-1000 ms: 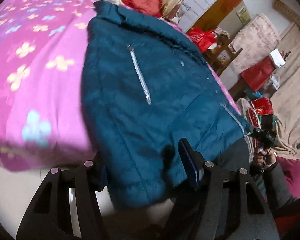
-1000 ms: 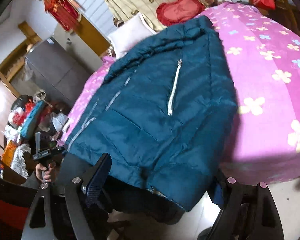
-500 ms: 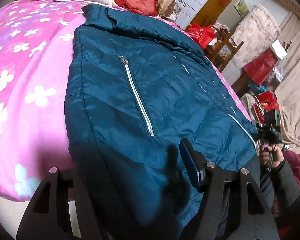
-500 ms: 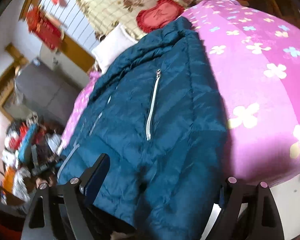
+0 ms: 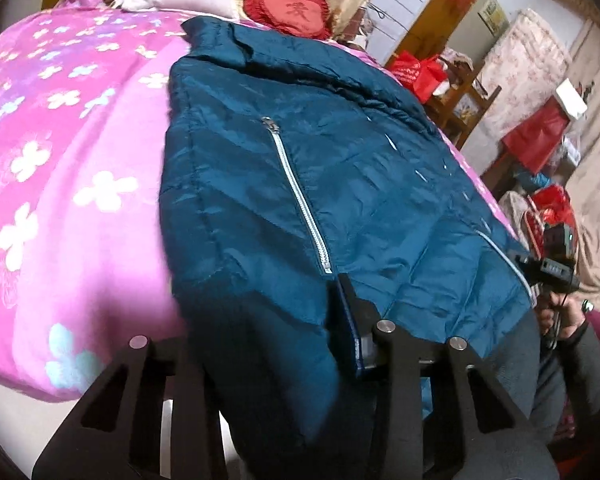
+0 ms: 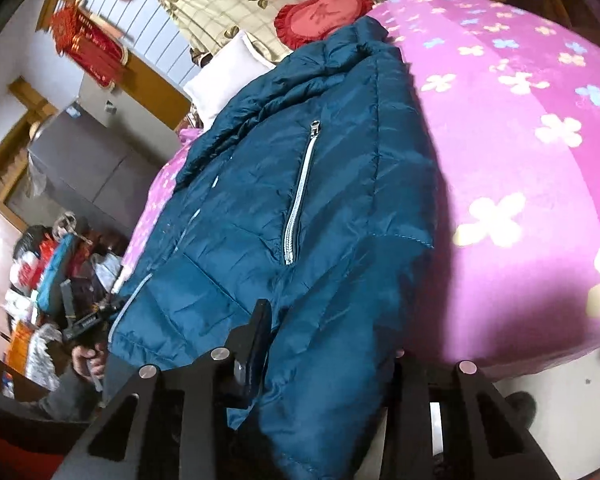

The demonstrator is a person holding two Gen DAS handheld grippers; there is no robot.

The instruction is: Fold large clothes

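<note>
Teal padded jacket (image 5: 360,200) spread front-up on the pink flowered bedspread (image 5: 68,168), collar far, hem hanging over the near bed edge. Left gripper (image 5: 260,340) just closed, now pinching the hem's left part; right gripper (image 6: 328,344) likewise just closed, pinching the hem's right part, padding bunched between both pairs of fingers. Step in hand, as judged: seizing the hem with 2 grips for the 1st fold. Next move, as judged: lifting both corners together, carrying them far toward the collar, keeping the hem taut and level.
</note>
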